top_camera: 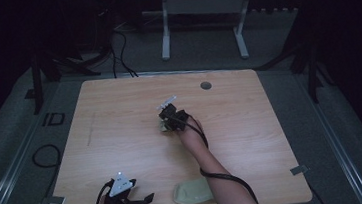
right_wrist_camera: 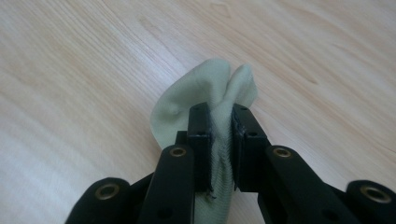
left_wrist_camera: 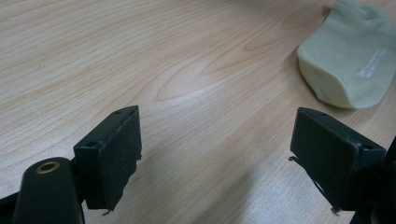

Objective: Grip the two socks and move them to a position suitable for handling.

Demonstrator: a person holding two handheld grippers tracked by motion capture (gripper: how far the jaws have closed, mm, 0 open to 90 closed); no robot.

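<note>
A pale green sock (right_wrist_camera: 205,88) is bunched between the jaws of my right gripper (right_wrist_camera: 222,116), which is shut on it, the cloth puckering up past the pads. In the high view that gripper (top_camera: 168,119) is near the middle of the wooden table (top_camera: 120,118), with a bit of the sock (top_camera: 163,128) showing at its left. A second pale green sock (top_camera: 192,192) lies flat near the front edge. My left gripper (top_camera: 147,199) rests just left of it, open, with bare wood between its pads. The left gripper view shows this gripper (left_wrist_camera: 217,140) and the sock (left_wrist_camera: 350,60) at upper right.
A round grey grommet (top_camera: 206,85) sits near the table's far edge. Black cables (top_camera: 43,156) lie on the floor at left and trail from both grippers. A white metal frame (top_camera: 200,9) stands on the floor beyond the table.
</note>
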